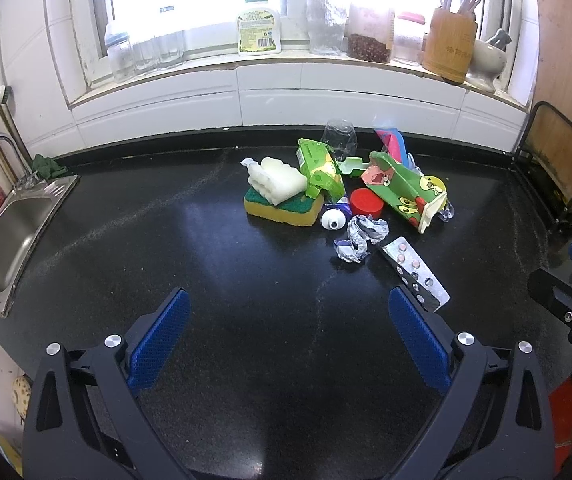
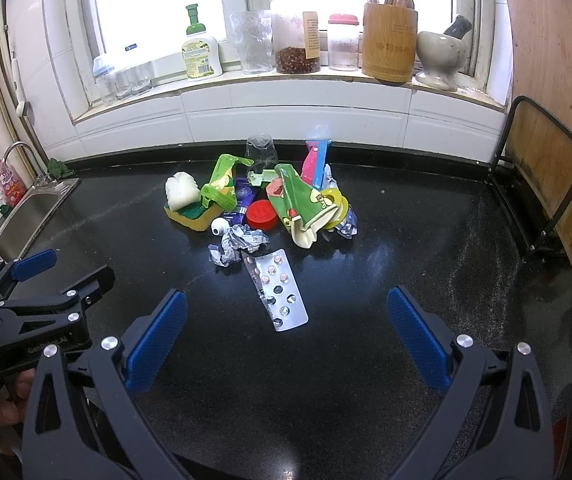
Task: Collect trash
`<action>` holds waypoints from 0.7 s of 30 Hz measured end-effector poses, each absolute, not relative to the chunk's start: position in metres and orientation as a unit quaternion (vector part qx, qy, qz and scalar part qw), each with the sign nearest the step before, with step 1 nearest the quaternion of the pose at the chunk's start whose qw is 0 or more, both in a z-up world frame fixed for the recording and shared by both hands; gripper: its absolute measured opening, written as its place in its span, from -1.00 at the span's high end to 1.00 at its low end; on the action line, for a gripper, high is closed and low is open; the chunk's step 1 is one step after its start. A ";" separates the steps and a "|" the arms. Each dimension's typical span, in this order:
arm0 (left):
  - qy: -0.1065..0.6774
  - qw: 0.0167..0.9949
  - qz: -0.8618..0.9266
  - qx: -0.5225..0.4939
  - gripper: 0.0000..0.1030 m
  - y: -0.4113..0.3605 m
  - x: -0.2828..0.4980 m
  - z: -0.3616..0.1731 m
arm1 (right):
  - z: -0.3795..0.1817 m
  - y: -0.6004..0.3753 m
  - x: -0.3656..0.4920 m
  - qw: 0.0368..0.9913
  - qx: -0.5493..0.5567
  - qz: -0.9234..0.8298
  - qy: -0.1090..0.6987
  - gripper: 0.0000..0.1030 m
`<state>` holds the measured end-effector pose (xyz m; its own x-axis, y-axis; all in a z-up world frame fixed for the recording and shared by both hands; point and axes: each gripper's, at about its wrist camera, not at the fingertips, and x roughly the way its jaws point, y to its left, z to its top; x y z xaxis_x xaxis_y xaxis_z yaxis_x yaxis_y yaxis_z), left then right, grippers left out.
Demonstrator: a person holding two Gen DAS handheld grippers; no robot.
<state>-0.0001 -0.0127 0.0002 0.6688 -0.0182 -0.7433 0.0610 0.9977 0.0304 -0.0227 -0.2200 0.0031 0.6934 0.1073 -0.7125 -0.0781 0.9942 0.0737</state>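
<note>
A heap of trash lies on the black counter (image 1: 166,220): a yellow-green sponge (image 1: 282,206) under white foam, a green carton (image 1: 320,170), a cartoon-printed carton (image 1: 404,190), a red cap (image 1: 366,203), crumpled foil (image 1: 360,236) and a silver pill blister (image 1: 416,270). My left gripper (image 1: 288,304) hovers open before the heap, its right finger beside the blister. In the right wrist view the blister (image 2: 278,288) lies just ahead of my open right gripper (image 2: 286,308), with foil (image 2: 238,244), the red cap (image 2: 262,215) and cartons (image 2: 298,200) behind. Nothing is held.
A steel sink (image 1: 10,232) with a tap sits at the left. The windowsill holds a soap bottle (image 1: 258,24), jars and a bamboo utensil holder (image 2: 390,40). A wooden board in a black rack (image 2: 542,184) stands at the right. The other gripper (image 2: 34,300) shows left.
</note>
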 end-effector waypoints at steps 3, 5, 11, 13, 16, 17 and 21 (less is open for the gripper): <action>0.407 0.913 -0.022 0.027 -0.87 -0.015 -0.001 0.000 | 0.003 -0.220 -0.022 0.920 0.019 0.050 0.388 -0.89; 0.407 0.913 -0.022 0.026 -0.87 -0.013 0.000 0.000 | 0.004 -0.219 -0.023 0.920 0.019 0.050 0.389 -0.89; 0.411 0.911 -0.022 0.025 -0.87 -0.012 0.000 -0.002 | 0.003 -0.219 -0.022 0.919 0.019 0.050 0.390 -0.89; 0.412 0.910 -0.024 0.024 -0.87 -0.009 0.002 -0.003 | 0.006 -0.216 -0.022 0.919 0.018 0.051 0.391 -0.89; 0.415 0.909 -0.025 0.024 -0.87 -0.008 0.004 -0.005 | 0.006 -0.215 -0.021 0.918 0.018 0.053 0.392 -0.89; 0.416 0.909 -0.025 0.024 -0.87 -0.008 0.004 -0.006 | 0.006 -0.215 -0.021 0.918 0.017 0.054 0.392 -0.89; 0.418 0.908 -0.028 0.023 -0.87 -0.007 0.006 -0.006 | 0.003 -0.215 -0.020 0.917 0.018 0.056 0.394 -0.89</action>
